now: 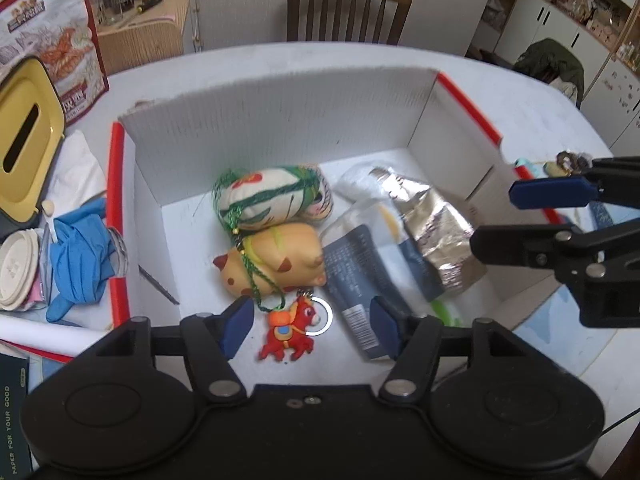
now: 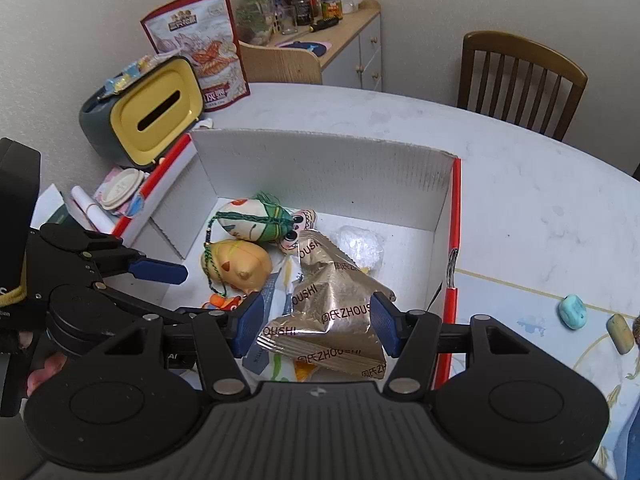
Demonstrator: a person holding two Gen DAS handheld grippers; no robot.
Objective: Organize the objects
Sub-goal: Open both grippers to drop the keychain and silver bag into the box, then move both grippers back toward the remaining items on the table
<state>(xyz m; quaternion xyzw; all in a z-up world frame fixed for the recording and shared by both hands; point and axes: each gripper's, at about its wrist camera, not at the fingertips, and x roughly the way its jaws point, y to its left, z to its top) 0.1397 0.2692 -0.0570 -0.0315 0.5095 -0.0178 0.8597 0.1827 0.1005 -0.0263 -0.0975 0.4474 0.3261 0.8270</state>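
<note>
A white cardboard box [image 1: 276,120] [image 2: 320,168] with red edges stands open on the table. On its floor lie a cloth pouch wound in green cord [image 1: 272,200] [image 2: 256,220], a yellow squishy animal [image 1: 276,264] [image 2: 240,264], a red horse keychain [image 1: 286,340], a grey-blue packet [image 1: 356,280] and a gold snack packet [image 1: 432,232] [image 2: 336,316]. My left gripper [image 1: 312,328] [image 2: 200,292] hangs open over the keychain, pads clear of it. My right gripper [image 2: 316,324] [image 1: 520,216] is open above the gold packet, holding nothing.
Left of the box are a yellow-lidded tissue holder [image 1: 24,140] [image 2: 156,116], a blue glove [image 1: 80,260], stacked cup lids [image 1: 16,272] and a red snack bag [image 2: 200,48]. A turquoise piece [image 2: 573,311] and an olive one [image 2: 620,334] lie right of it. A chair [image 1: 348,12] stands behind.
</note>
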